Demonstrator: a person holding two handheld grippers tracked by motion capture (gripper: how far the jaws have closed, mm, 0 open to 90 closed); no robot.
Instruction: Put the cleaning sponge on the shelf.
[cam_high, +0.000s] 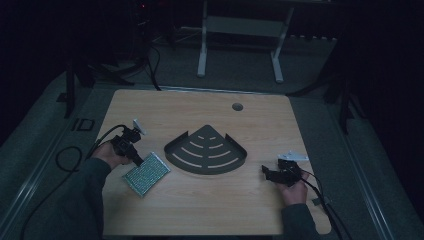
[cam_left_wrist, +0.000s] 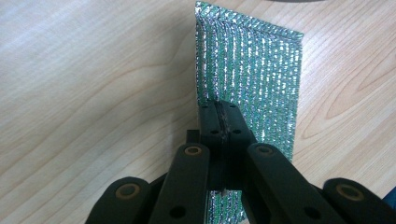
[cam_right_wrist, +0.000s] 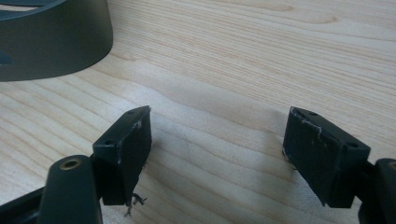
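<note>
A glittery green and silver sponge pad (cam_high: 146, 173) lies at the table's left front, beside a dark fan-shaped corner tray (cam_high: 206, 151) in the middle. My left gripper (cam_high: 136, 161) is shut on the pad's near edge; in the left gripper view its jaws press together over the pad (cam_left_wrist: 252, 70), with the gripper's tip (cam_left_wrist: 223, 119) on the sparkling fabric. My right gripper (cam_high: 265, 172) stands open just above the bare wood at the right front, in a person's hand. In the right gripper view its fingertips (cam_right_wrist: 133, 140) are wide apart with nothing between them, and the tray's curved wall (cam_right_wrist: 56, 42) sits at upper left.
The wooden table (cam_high: 200, 210) has a round cable hole (cam_high: 237, 106) near its far edge. Cables trail off both front corners. A white desk frame (cam_high: 240, 35) stands on the floor beyond the table.
</note>
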